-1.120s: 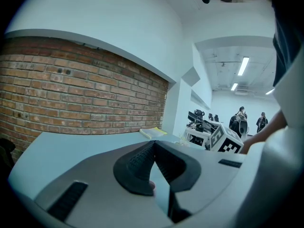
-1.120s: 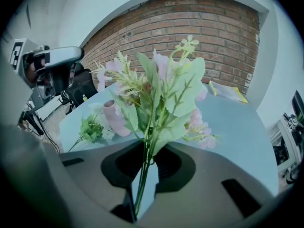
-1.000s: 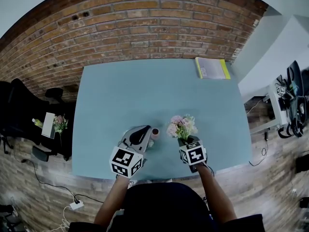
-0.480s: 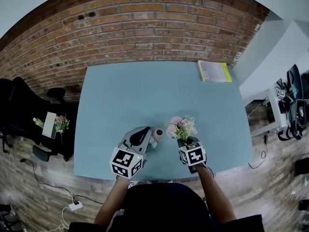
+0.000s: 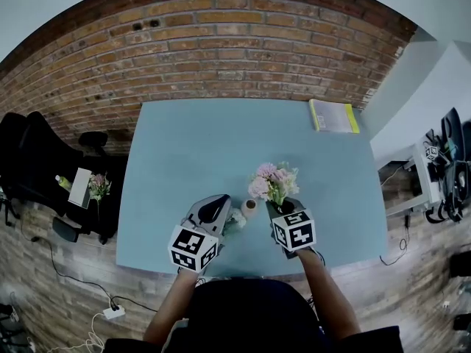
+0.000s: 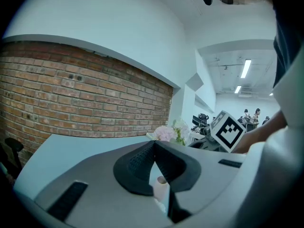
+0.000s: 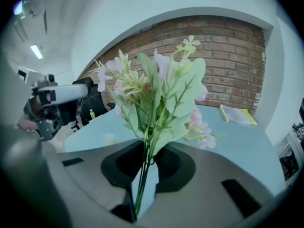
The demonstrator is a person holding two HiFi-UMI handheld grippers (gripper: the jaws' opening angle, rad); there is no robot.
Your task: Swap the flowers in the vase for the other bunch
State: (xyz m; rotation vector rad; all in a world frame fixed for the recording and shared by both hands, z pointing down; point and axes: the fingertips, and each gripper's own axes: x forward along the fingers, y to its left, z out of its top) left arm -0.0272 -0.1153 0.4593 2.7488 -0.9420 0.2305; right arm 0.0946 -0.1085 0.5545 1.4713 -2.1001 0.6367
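The right claw [image 7: 145, 160] is nearly closed, its pads pinching the thin green stems of the pink bunch [image 7: 156, 94]. The blooms stand up and forward of the jaws and the stem ends hang below them. The small vase [image 5: 250, 207] stands on the table just to the left of this claw's tips, between the two claws, and its mouth looks empty.

The left claw [image 6: 154, 148] is closed tip to tip with nothing seen between its pads. The vase is just beyond and below its tips. A pale bunch [image 5: 234, 221] lies on the table right beside it, on the side facing the right claw.

By my reading, the old flowers are out and the new bunch is being brought to the vase. The next move calls for setting the stem ends above the narrow mouth, lowering them in, then letting go. The light vase may tip.

Beyond the claws, the blue-grey table [image 5: 191, 145] is bare but for a yellow booklet [image 5: 333, 116] at its far right corner. A brick wall [image 5: 221, 43] stands behind it, and a black chair [image 5: 29, 160] stands far left.
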